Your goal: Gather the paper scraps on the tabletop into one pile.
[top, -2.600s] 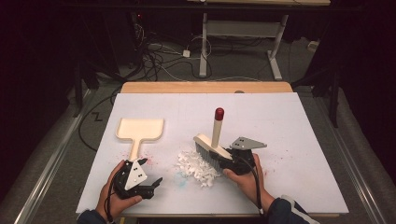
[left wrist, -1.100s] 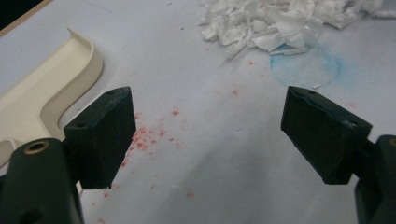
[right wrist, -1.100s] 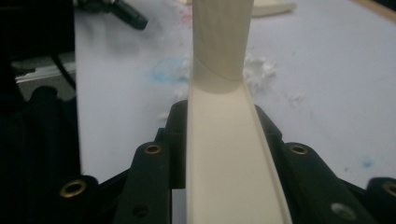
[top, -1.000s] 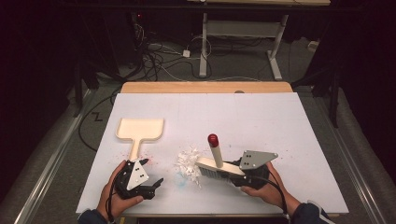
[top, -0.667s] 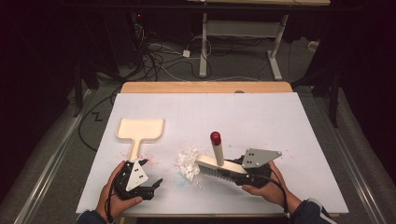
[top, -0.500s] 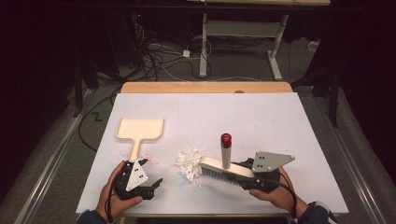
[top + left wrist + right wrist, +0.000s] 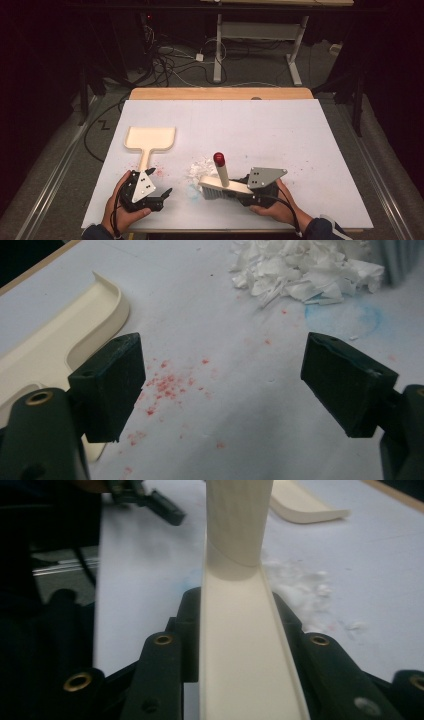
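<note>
A cream brush (image 7: 220, 184) with a red-tipped handle stands on the white table (image 7: 260, 130), its handle pointing up. My right gripper (image 7: 241, 194) is shut on the brush's flat head (image 7: 240, 650) from the right. A pile of white scraps (image 7: 201, 167) lies just left of and beyond the brush. A cream dustpan (image 7: 150, 139) lies flat at the left, handle toward me. My left gripper (image 7: 162, 196) rests open near the front edge, just in front of the dustpan handle, and its jaws (image 7: 230, 385) are wide apart over bare table. The dustpan (image 7: 60, 340) and scraps (image 7: 305, 270) show beyond them.
Red specks (image 7: 165, 385) and a faint blue ring (image 7: 345, 317) mark the table between the dustpan and the scraps. The wooden table edge (image 7: 220, 93) runs along the far side. Cables and a desk frame (image 7: 260, 35) lie on the dark floor beyond.
My right gripper drew the brush toward the front edge and rightward, then came back left to the scrap pile. The left gripper and the dustpan stayed put.
</note>
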### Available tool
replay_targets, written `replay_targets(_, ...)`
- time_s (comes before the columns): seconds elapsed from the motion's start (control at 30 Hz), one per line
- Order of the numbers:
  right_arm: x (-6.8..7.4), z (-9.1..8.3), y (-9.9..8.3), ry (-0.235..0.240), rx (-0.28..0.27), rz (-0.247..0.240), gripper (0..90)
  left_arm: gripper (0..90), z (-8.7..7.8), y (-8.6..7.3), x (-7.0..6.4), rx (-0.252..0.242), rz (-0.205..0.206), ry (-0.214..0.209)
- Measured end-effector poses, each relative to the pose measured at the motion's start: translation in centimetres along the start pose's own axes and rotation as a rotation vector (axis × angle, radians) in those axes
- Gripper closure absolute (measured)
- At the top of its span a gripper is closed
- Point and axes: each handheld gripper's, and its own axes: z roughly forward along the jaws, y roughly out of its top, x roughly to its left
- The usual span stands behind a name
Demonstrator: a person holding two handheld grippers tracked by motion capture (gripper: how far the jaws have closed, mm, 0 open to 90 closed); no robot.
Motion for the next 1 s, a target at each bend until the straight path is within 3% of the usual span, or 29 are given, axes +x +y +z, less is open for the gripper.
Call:
replay_targets(0.17,-1.2,0.0,-0.1,0.004,-0.019,0.032,67.6,17.0,0.0,0.0,-0.1,0.000,-0.001,-0.003)
replay_targets(0.2,-1.2,-0.3,0.0,0.000,-0.023,0.019,67.5,17.0,0.0,0.0,-0.1,0.002,0.000,-0.003)
replay_targets(0.37,-1.2,-3.5,0.9,-0.024,-0.085,0.044,67.5,17.0,0.0,-0.1,-0.2,0.004,0.002,-0.003)
replay_targets(0.53,-0.9,-6.3,0.5,-0.076,-0.063,0.063,67.5,17.0,0.0,0.0,-0.3,0.003,0.003,-0.004)
replay_targets(0.63,-0.6,-7.2,-0.2,-0.080,-0.028,0.065,67.5,17.0,0.1,0.0,-0.3,0.007,0.005,-0.005)
replay_targets(0.8,-0.3,-7.1,-1.6,-0.092,0.051,0.062,67.5,17.0,0.2,0.2,-0.4,0.009,0.013,-0.009)
replay_targets(1.0,-1.0,-5.0,-1.8,-0.122,0.063,0.047,67.6,17.0,0.4,0.2,-0.4,0.013,0.017,-0.015)
